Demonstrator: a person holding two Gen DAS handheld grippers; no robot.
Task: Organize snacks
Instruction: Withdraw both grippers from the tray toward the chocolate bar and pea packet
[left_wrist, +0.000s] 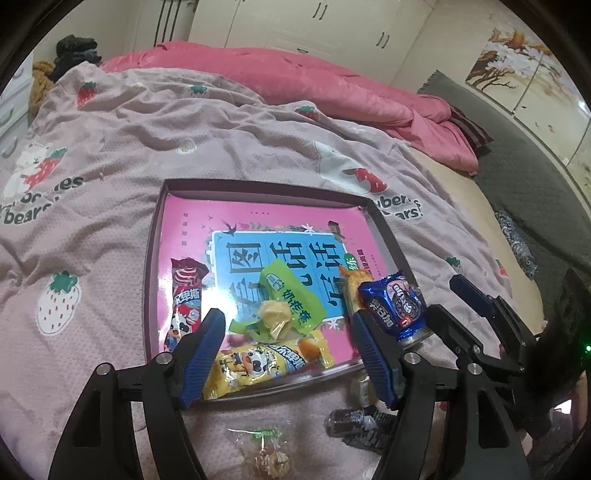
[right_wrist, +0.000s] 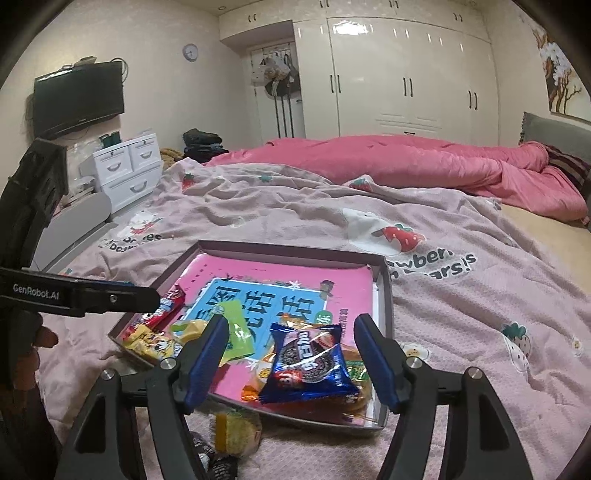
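Note:
A shallow dark-rimmed box (left_wrist: 149, 266) (right_wrist: 386, 295) lies on the bed with a pink book in its bottom. In it lie a red wafer pack (left_wrist: 186, 295), a green pack (left_wrist: 291, 291), a yellow candy (left_wrist: 275, 319), a yellow cow-print pack (left_wrist: 258, 363) and an orange pack (left_wrist: 351, 291). A blue cookie pack (left_wrist: 397, 304) (right_wrist: 310, 363) rests on the orange pack at the box's near right corner. My left gripper (left_wrist: 288, 341) is open over the box's near edge. My right gripper (right_wrist: 291, 349) is open around the blue pack, not touching it.
On the pink strawberry blanket in front of the box lie a clear-wrapped candy (left_wrist: 267, 452), a dark wrapped snack (left_wrist: 354, 424) and a yellow-green cake pack (right_wrist: 236, 430). A pink quilt (right_wrist: 406, 162) lies at the back. White drawers (right_wrist: 127, 170) stand left of the bed.

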